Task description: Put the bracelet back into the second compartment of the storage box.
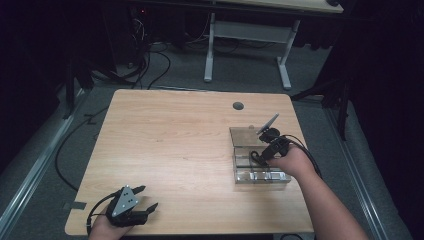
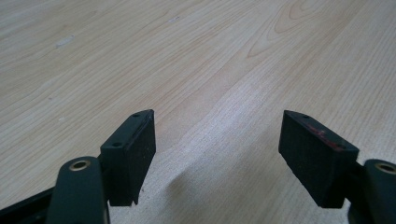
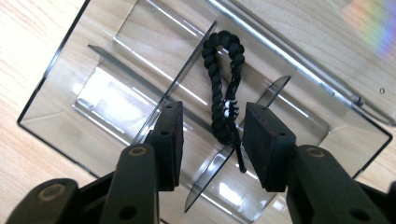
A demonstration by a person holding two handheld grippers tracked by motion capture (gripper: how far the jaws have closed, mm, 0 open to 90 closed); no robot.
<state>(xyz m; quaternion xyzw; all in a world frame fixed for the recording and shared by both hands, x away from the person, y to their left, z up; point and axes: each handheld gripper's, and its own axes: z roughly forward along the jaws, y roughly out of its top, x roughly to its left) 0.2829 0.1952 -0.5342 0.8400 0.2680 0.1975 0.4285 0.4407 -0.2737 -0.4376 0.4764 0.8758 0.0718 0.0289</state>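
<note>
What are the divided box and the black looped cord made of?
Divided box: likely clear smoked acrylic, glossy; the wood grain shows through it and its edges glint. Looped cord: looks like braided black cord, matte, with a woven texture and a small white band.

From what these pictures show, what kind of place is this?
Probably a lab or recording room, not a home: a bare wooden table on grey carpet, cables on the floor, dark curtains around, and handheld grippers, the right gripper over a clear organizer box.

The left gripper (image 2: 217, 149) sat with its jaws spread wide, nothing between them, just over the wooden table (image 2: 196, 56).
</note>
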